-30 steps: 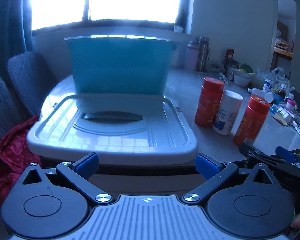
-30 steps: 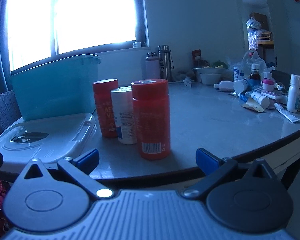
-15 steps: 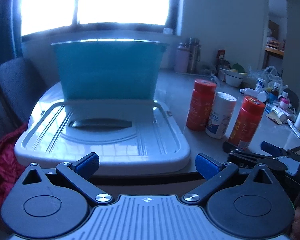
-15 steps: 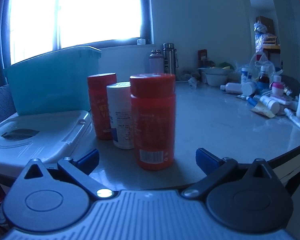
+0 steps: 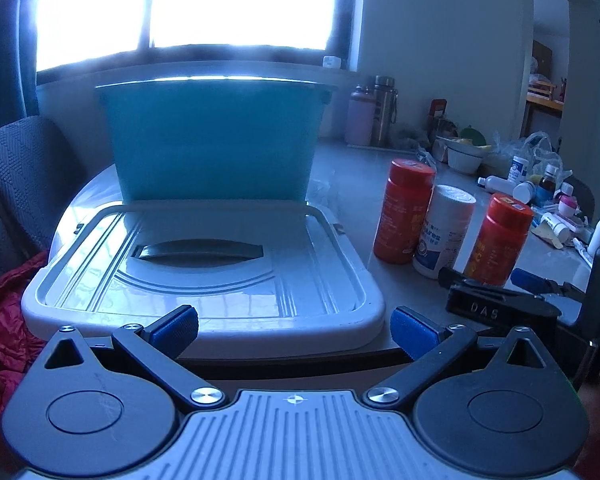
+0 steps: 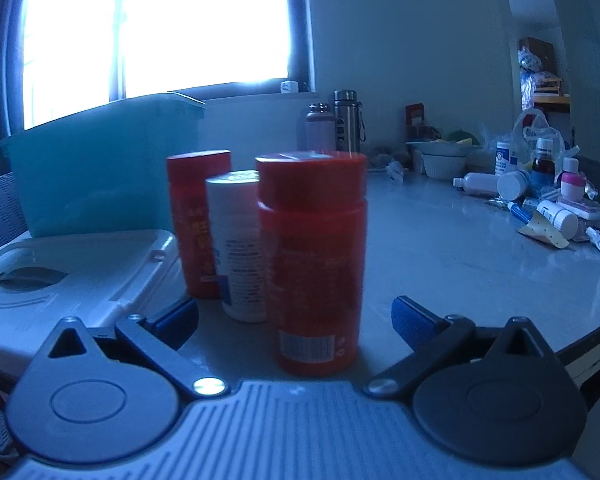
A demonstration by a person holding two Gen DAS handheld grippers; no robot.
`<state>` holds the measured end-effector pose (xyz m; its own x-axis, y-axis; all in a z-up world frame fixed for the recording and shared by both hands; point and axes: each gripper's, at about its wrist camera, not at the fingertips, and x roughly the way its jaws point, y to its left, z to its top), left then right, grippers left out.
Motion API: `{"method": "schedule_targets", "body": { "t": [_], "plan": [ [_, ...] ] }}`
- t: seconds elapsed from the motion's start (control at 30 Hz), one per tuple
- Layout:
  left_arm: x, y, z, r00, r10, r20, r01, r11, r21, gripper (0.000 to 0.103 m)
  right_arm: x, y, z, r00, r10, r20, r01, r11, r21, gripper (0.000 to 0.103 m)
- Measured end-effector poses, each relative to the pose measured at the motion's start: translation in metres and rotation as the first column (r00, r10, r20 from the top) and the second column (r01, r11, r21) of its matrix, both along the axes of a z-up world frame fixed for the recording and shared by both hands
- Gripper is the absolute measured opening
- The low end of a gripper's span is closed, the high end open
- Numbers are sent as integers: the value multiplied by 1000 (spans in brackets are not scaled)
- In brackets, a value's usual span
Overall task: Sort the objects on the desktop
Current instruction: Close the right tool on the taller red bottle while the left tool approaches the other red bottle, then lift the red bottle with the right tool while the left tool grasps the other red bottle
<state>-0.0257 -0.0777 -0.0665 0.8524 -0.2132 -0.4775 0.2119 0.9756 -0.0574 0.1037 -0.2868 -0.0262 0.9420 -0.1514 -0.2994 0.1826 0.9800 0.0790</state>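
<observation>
— What faces the right claw (image 6: 295,322)?

— A red cylindrical plastic bottle (image 6: 314,258) with a red screw cap, upright near the front edge of the pale glossy tabletop (image 6: 460,256). The claw's blue-padded fingers (image 6: 410,318) are spread wide on either side of it, not touching.

— And behind it?

— A white plastic bottle (image 6: 238,244) and a second red bottle (image 6: 198,220), close together, beside a flat grey plastic lid (image 5: 204,264).

— The left claw (image 5: 294,330)?

— Released, empty, held before that lid; a teal plastic bin (image 5: 214,140) stands just beyond.
</observation>
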Motion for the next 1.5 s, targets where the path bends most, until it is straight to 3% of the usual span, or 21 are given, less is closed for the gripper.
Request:
{"method": "schedule_targets", "body": {
  "t": [0.17, 0.23, 0.33, 0.9, 1.5],
  "plan": [
    [5, 0, -5, 1000, 9, -21, -9, 1000, 1, 103, 10, -8, -5, 1000, 12, -7, -11, 999, 32, 99],
    [7, -1, -6, 1000, 11, -24, -11, 1000, 0, 103, 14, -11, -6, 1000, 15, -11, -15, 999, 48, 88],
    [10, -4, -7, 999, 9, -31, -9, 1000, 0, 103, 17, -16, -5, 999, 47, -6, -47, 996, 80, 50],
    [16, -8, -6, 1000, 2, -20, -2, 1000, -16, 103, 9, -5, 3, 994, 107, -31, -105, 994, 41, 50],
    [23, -33, -1, 998, -57, 12, 58, 998, -17, 103, -10, -13, 16, 998, 57, -24, -56, 997, 53, 50]
  ]
}}
